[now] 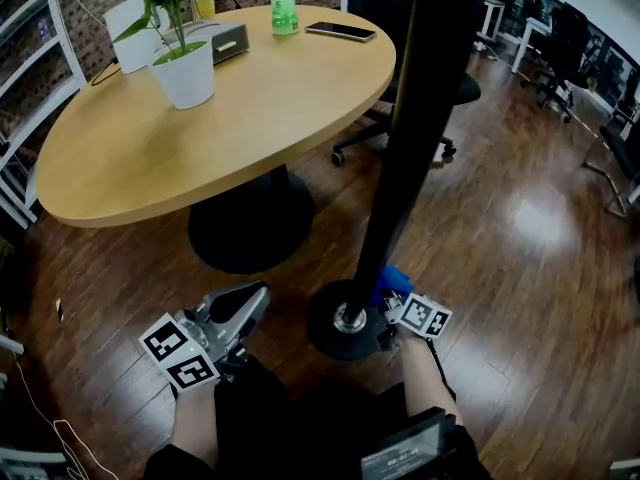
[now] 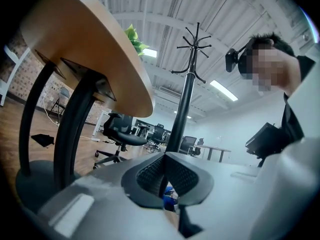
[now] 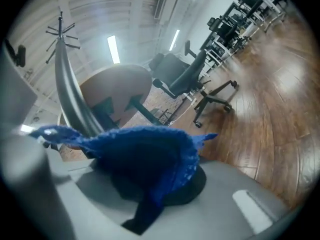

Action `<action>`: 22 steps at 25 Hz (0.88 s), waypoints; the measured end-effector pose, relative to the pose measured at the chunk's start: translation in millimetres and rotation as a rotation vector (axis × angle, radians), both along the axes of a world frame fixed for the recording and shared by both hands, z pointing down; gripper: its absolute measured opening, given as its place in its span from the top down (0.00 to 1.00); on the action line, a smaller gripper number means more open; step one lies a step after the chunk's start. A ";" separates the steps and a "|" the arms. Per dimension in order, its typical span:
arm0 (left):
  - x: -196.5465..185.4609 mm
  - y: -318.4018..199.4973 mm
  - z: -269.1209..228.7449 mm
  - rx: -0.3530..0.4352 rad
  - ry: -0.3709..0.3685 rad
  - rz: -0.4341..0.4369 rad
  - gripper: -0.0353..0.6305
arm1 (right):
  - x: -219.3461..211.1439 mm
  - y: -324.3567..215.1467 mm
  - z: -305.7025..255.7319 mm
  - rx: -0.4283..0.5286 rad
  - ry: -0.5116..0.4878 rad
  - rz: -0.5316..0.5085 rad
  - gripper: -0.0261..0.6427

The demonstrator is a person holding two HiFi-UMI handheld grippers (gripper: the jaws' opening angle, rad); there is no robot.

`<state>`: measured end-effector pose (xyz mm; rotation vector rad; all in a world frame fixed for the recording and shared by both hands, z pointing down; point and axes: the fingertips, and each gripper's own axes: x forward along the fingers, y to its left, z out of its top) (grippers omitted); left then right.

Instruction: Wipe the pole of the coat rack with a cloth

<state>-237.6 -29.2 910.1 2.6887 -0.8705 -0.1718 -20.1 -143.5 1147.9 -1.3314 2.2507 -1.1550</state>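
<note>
The coat rack's black pole [image 1: 405, 148] drops from the top of the head view to a round base [image 1: 345, 320] on the wood floor. A blue cloth [image 1: 394, 279] lies against the pole just above the base, and my right gripper [image 1: 390, 303] is shut on it. In the right gripper view the cloth [image 3: 145, 151] bulges over the jaws, with the pole [image 3: 70, 89] behind it at left. My left gripper [image 1: 250, 298] hovers low to the left of the base, shut and holding nothing. It faces the pole [image 2: 185, 109], whose hooks show at the top.
A round wooden table [image 1: 250, 118] on a black pedestal [image 1: 250, 223] stands just behind, carrying a potted plant [image 1: 185, 68], a green bottle [image 1: 283, 3] and a phone [image 1: 340, 31]. An office chair's base [image 1: 375, 138] sits behind the pole. White shelving [image 1: 25, 78] lines the left.
</note>
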 end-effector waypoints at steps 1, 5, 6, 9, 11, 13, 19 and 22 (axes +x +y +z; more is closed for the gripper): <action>0.4 -0.5 -1.4 0.003 0.001 0.000 0.94 | 0.1 -0.9 -14.2 0.028 0.010 0.001 0.93; 4.7 -3.0 -22.4 0.007 0.015 0.009 0.94 | -1.2 -1.8 -130.8 0.244 -0.028 0.021 0.93; 7.9 -3.2 -32.6 0.003 0.019 0.014 0.94 | -0.7 0.7 -171.0 0.319 -0.031 0.032 0.93; 25.4 -4.2 -80.9 0.002 0.015 0.054 0.94 | 2.7 12.3 -300.7 0.559 0.023 0.075 0.93; 39.1 -3.5 -126.4 0.006 0.009 0.085 0.94 | 3.8 23.0 -379.7 0.676 0.081 0.105 0.93; 52.7 0.1 -177.3 0.007 0.004 0.116 0.94 | 3.3 35.6 -449.1 0.754 0.120 0.128 0.93; 81.8 23.5 -320.5 -0.005 -0.024 0.181 0.94 | -25.1 84.6 -595.3 0.837 0.226 0.004 0.93; 90.3 46.6 -386.9 -0.012 -0.024 0.205 0.94 | -55.3 125.4 -656.2 0.843 0.254 -0.116 0.93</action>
